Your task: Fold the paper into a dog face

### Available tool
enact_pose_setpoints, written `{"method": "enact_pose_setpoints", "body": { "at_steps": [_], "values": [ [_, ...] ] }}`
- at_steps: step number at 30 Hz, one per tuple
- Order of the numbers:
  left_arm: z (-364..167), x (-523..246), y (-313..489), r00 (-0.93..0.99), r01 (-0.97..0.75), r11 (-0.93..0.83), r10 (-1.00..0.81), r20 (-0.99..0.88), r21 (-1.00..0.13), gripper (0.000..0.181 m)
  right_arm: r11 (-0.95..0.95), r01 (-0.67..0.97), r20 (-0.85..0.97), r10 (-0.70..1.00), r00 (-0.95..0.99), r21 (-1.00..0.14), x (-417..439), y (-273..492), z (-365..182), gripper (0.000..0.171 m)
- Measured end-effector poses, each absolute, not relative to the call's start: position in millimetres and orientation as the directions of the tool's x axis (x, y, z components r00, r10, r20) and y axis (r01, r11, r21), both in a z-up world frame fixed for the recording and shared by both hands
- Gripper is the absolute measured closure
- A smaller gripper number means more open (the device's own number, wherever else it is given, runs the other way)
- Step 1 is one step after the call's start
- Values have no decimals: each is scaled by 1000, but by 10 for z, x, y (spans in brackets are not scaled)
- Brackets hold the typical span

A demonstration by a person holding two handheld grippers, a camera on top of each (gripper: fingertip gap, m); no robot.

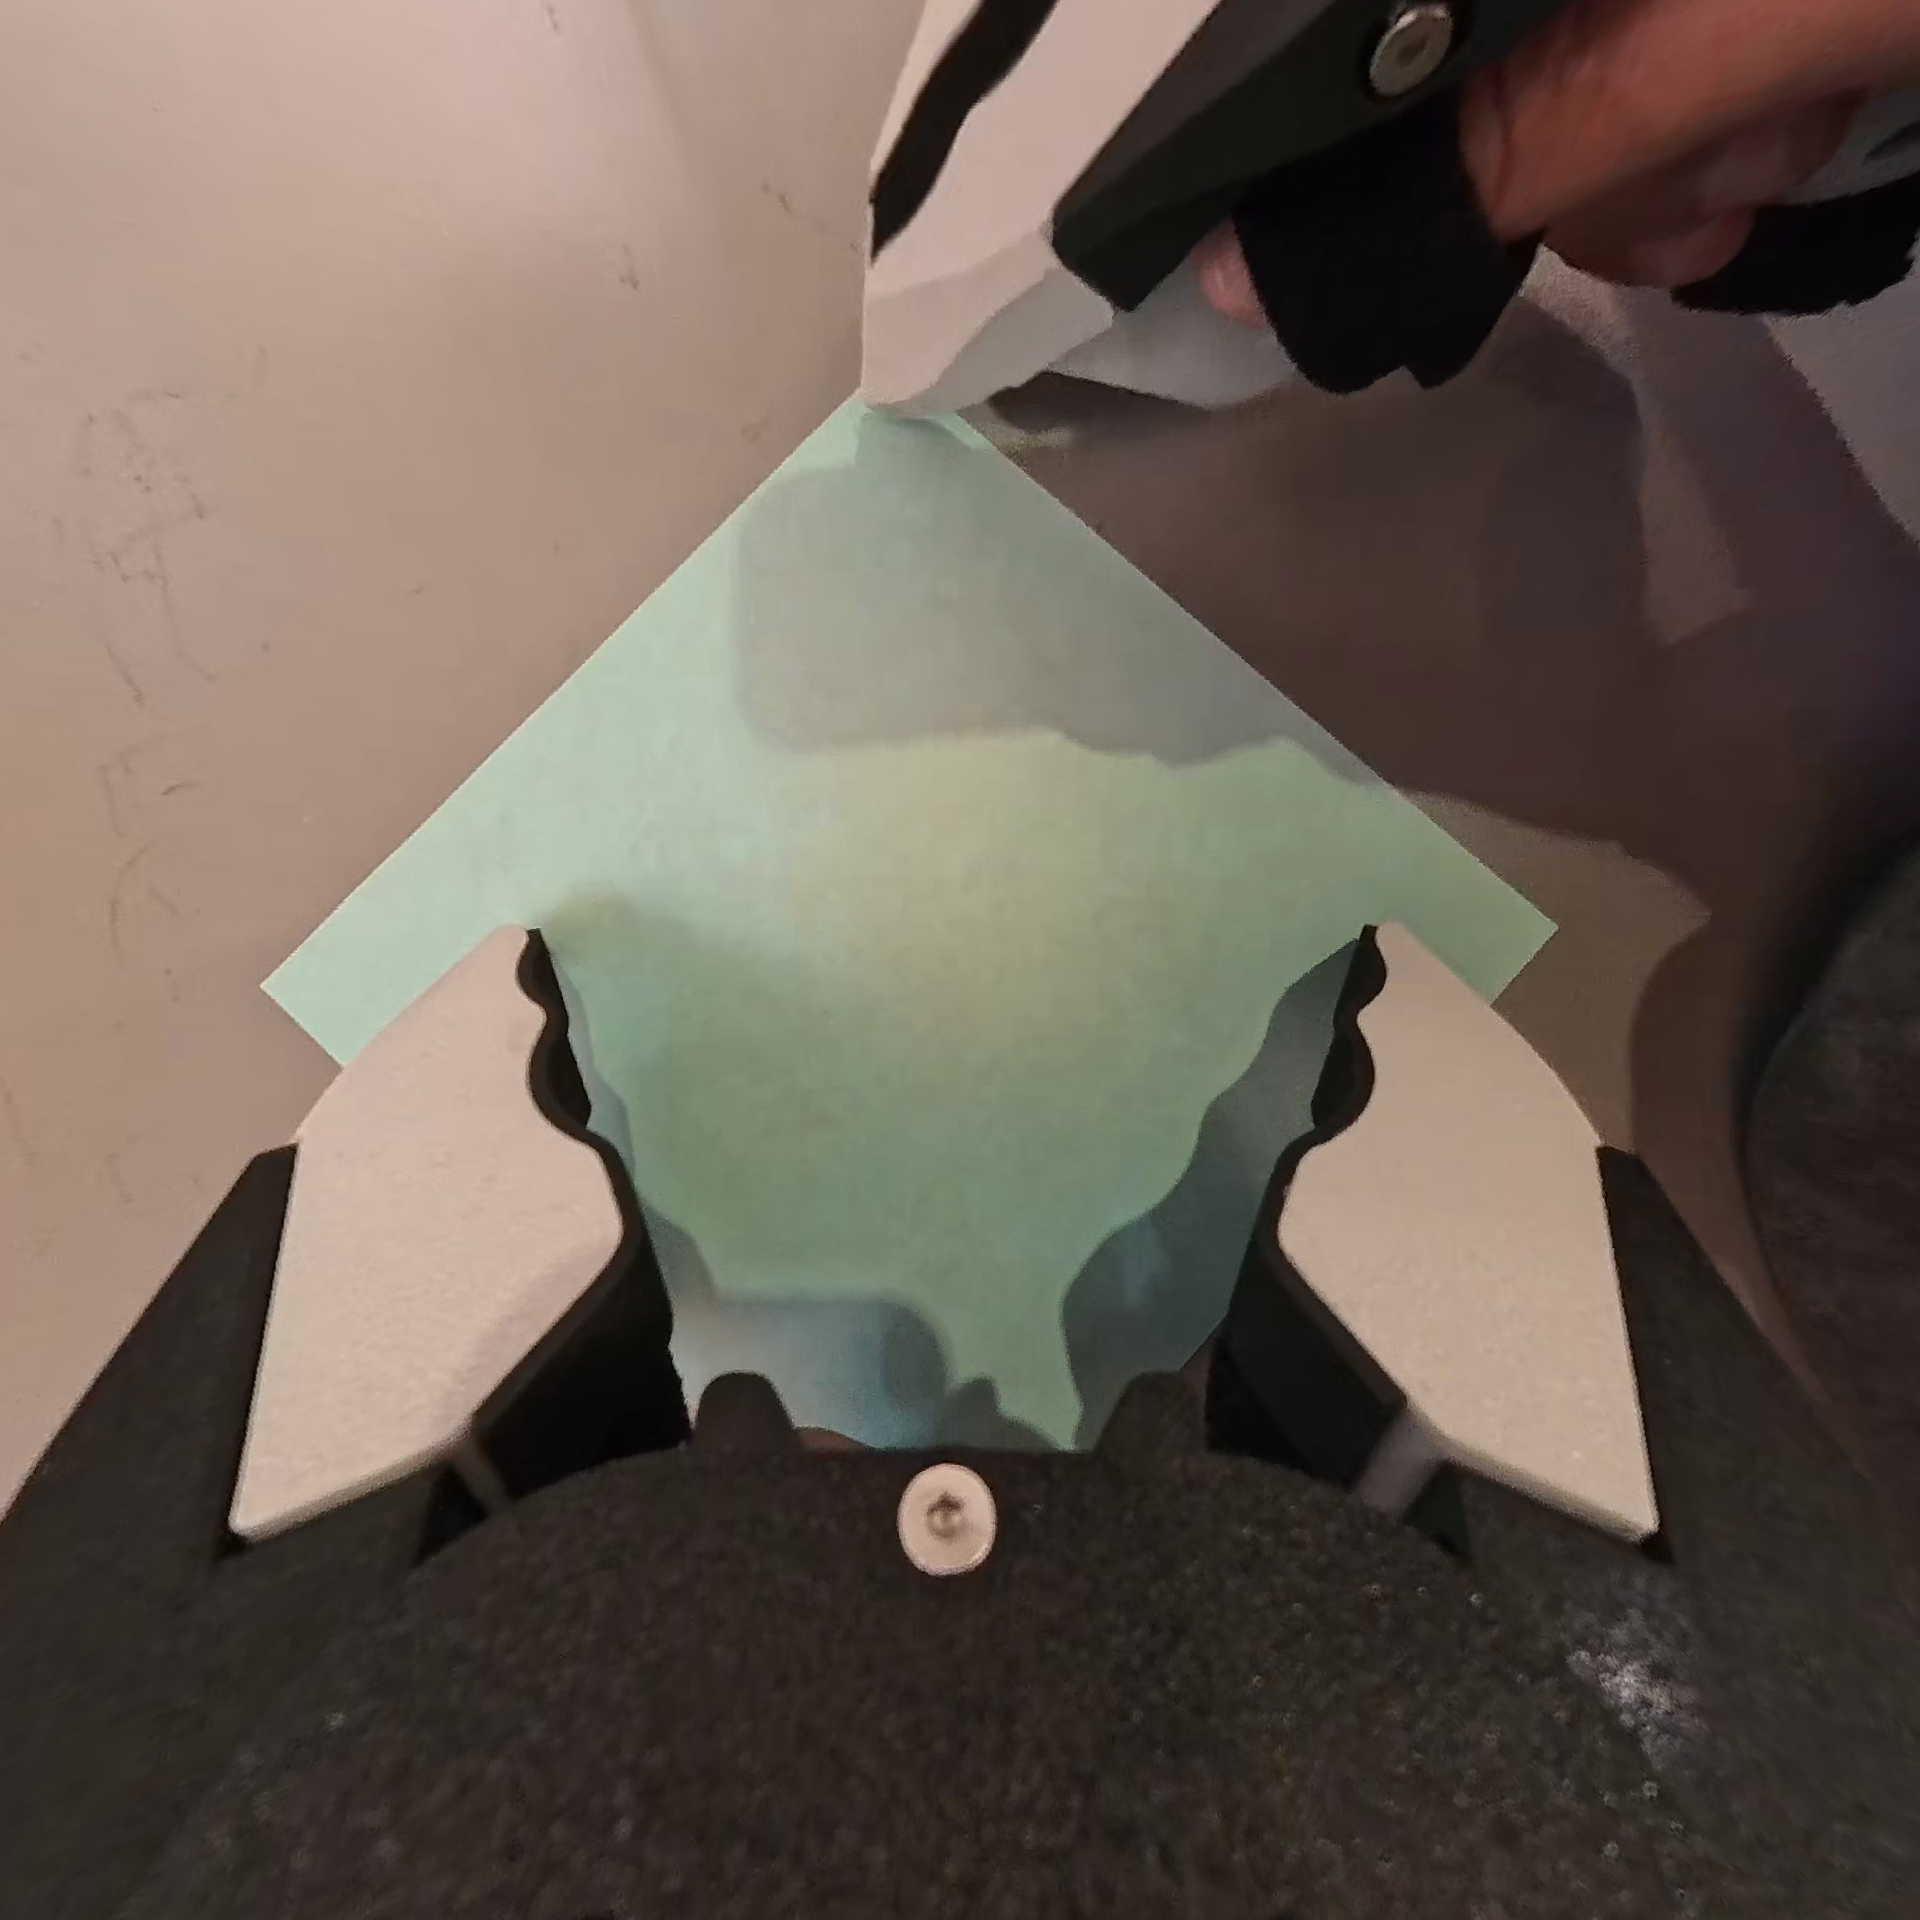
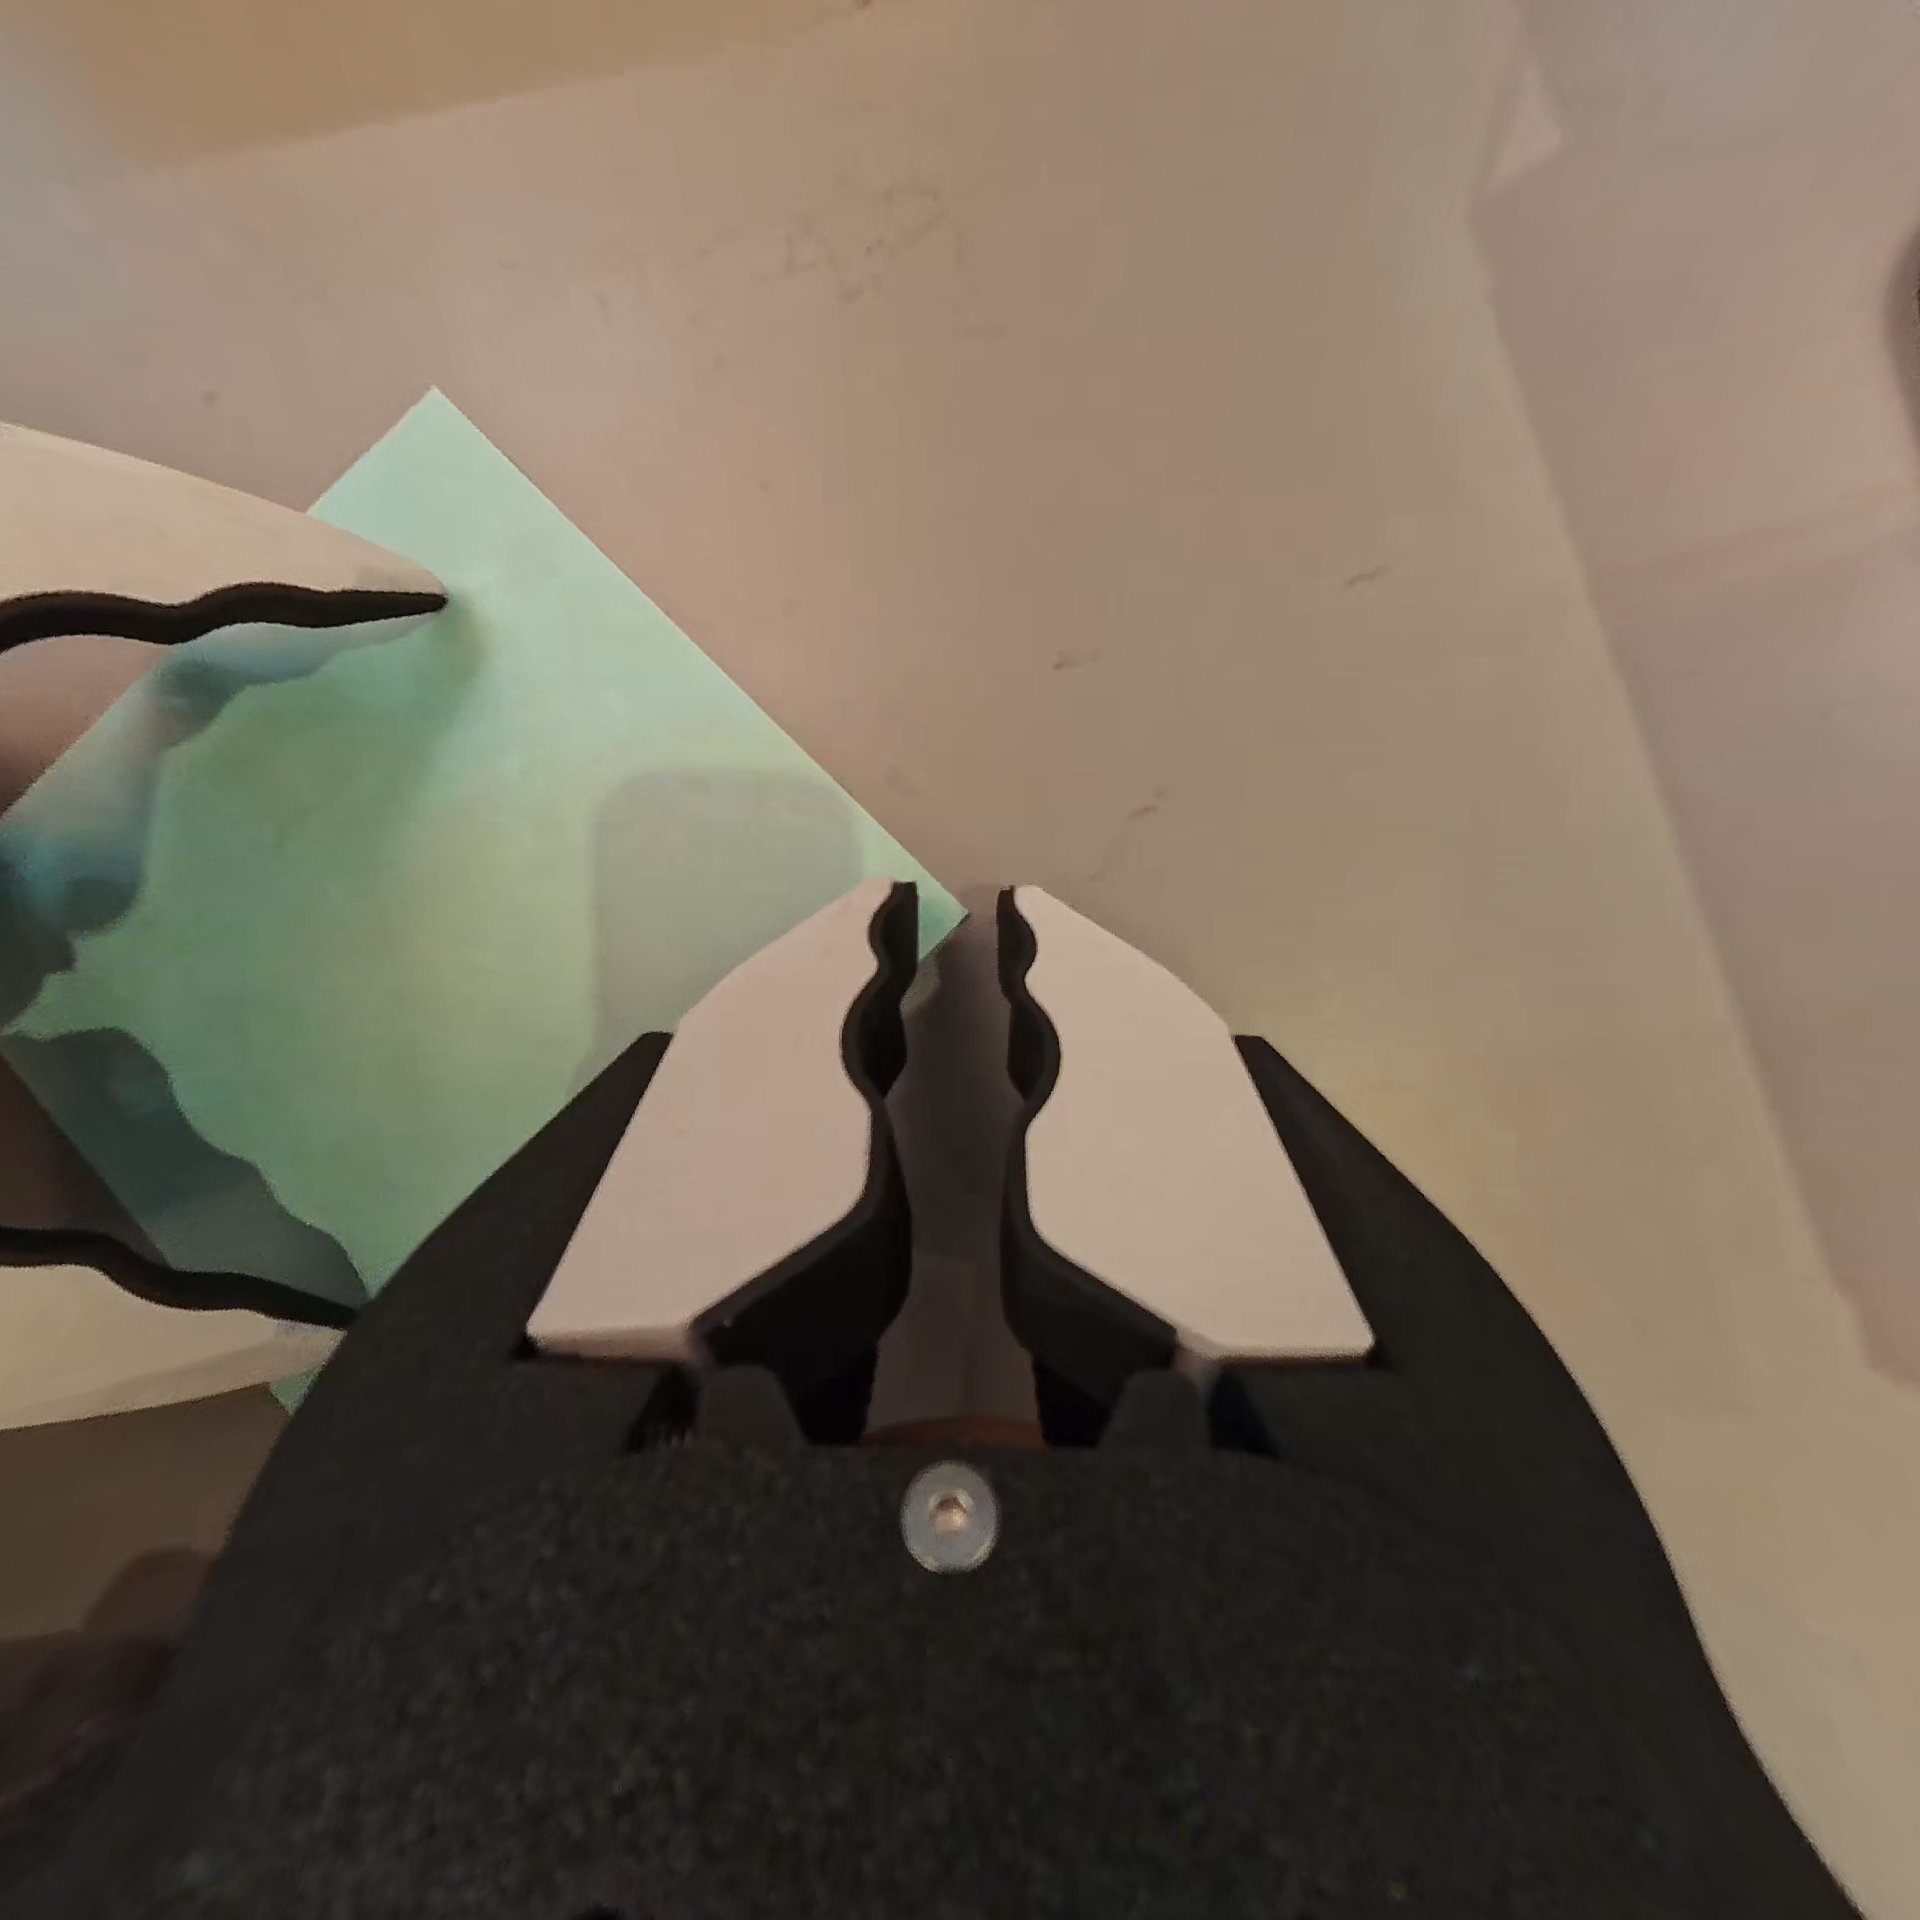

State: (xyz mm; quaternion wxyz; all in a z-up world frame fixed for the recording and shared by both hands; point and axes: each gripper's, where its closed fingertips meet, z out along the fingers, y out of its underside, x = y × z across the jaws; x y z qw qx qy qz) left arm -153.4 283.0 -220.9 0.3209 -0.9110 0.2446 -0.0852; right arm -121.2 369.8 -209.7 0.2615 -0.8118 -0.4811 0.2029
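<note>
A mint green square of paper (image 1: 935, 935) lies flat on the off-white table, turned like a diamond. My left gripper (image 1: 951, 935) is wide open over its near half, one finger on each side. My right gripper (image 1: 914, 400) comes in from the top right and its tips touch the paper's far corner. In the right wrist view the right gripper (image 2: 956, 894) shows a narrow gap between its fingers, with the paper (image 2: 416, 883) corner just under the left finger. The open left gripper (image 2: 395, 961) shows at the left there.
The scuffed off-white table (image 1: 312, 416) runs to the left and far side. A person's hand (image 1: 1662, 135) holds the right gripper at the top right. A dark grey rounded shape (image 1: 1849, 1143) sits at the right edge.
</note>
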Motion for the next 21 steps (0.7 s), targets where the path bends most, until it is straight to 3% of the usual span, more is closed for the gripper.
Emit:
{"method": "enact_pose_setpoints", "body": {
  "at_steps": [5, 8, 16, 21],
  "values": [
    [-2208, -1534, 2831, 866, -390, -674, -500, -2, -627, 45, -395, 673, -85, 892, 444, -625, -1216, 3681, -2101, 159],
    [-2208, -1535, 2830, 866, -390, -674, -499, -2, -627, 45, -396, 676, -87, 893, 442, -621, -1204, 3678, -2110, 171],
    [-2207, -1535, 2829, 867, -389, -675, -498, -2, -627, 45, -399, 694, -93, 896, 435, -600, -1192, 3599, -2079, 171],
    [-2208, -1536, 2828, 866, -390, -674, -500, -2, -628, 45, -356, 658, -20, 888, 460, -664, -1226, 3681, -1926, 167]
  ]
}}
